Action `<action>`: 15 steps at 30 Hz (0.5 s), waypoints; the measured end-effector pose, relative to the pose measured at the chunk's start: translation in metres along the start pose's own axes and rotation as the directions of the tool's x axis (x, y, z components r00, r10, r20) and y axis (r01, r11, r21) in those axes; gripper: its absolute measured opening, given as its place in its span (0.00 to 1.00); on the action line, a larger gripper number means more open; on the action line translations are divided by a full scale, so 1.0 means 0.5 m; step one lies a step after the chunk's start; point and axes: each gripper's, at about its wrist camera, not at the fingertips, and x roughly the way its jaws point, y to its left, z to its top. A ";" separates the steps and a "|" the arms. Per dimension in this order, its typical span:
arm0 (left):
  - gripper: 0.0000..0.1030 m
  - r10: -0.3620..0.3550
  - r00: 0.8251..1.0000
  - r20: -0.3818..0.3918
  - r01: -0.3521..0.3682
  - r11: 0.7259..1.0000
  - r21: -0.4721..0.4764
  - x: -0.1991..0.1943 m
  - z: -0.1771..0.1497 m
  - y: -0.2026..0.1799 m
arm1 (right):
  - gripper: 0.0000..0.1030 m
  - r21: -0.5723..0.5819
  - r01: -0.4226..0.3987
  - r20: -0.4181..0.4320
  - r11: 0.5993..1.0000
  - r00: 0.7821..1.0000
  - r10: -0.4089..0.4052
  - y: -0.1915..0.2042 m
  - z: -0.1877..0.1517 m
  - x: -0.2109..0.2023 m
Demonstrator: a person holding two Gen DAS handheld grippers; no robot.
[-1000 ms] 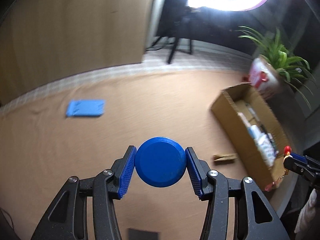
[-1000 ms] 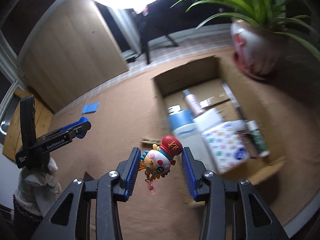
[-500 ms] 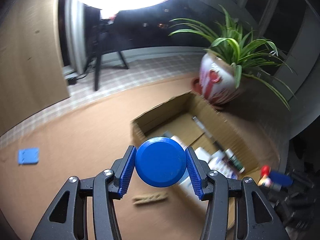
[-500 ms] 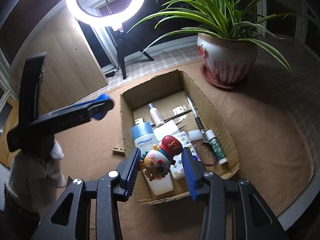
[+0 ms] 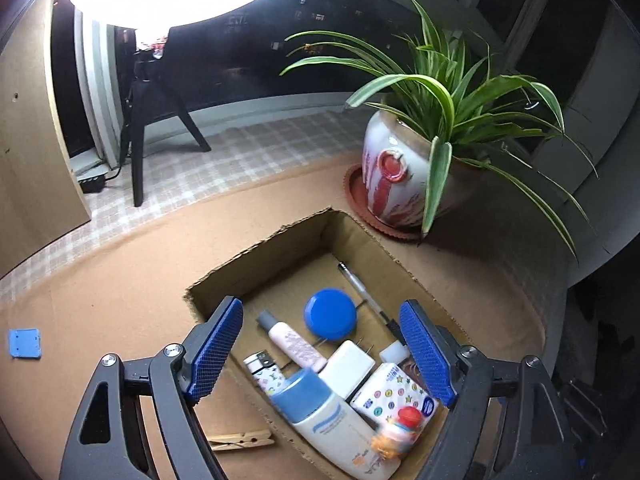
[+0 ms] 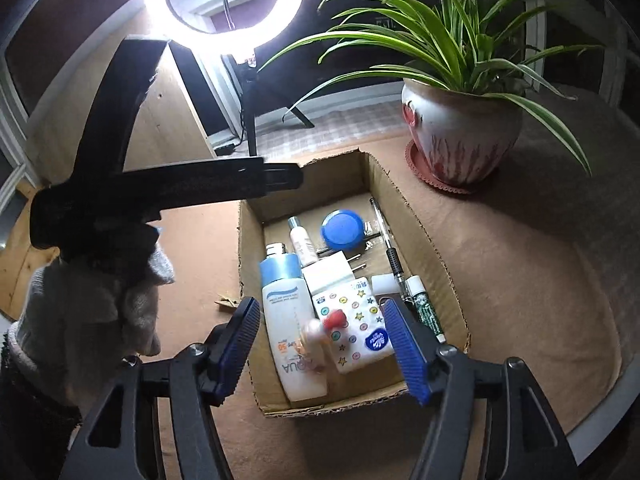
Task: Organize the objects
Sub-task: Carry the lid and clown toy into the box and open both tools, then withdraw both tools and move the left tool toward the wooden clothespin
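blue round plastic lid [image 5: 330, 314] lies in the open cardboard box [image 5: 256, 254] on the table; a blurred little doll figure [image 6: 320, 330] sits over the white lotion bottle [image 6: 290, 320]. left hand-held gripper [image 5: 322, 354] and right hand-held gripper [image 6: 323, 346], jaws just opened, stand apart, empty.

A round blue plastic lid [image 5: 330, 314] lies in the brown cardboard box [image 5: 260, 252]. The white tissue packet [image 6: 354, 322] bears coloured dots and stars. The white ceramic plant pot [image 5: 394, 176] has red streaks.
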 end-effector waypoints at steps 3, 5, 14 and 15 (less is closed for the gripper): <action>0.81 0.014 1.000 0.003 -0.014 1.000 -0.013 -0.016 -0.010 0.025 | 0.59 0.018 -0.008 0.001 1.000 1.000 0.008 -0.007 0.001 -0.005; 0.81 0.018 1.000 0.000 -0.018 1.000 -0.018 -0.028 -0.022 0.048 | 0.59 0.036 -0.021 0.001 0.999 1.000 0.020 -0.013 -0.002 -0.009; 0.81 0.075 0.996 -0.047 -0.078 0.994 -0.070 -0.058 -0.104 0.164 | 0.59 0.093 -0.051 -0.016 0.994 0.998 0.053 -0.029 -0.022 -0.017; 0.80 0.079 0.995 -0.056 -0.082 0.995 -0.062 -0.056 -0.115 0.169 | 0.59 0.094 -0.052 -0.018 0.994 0.998 0.054 -0.028 -0.023 -0.017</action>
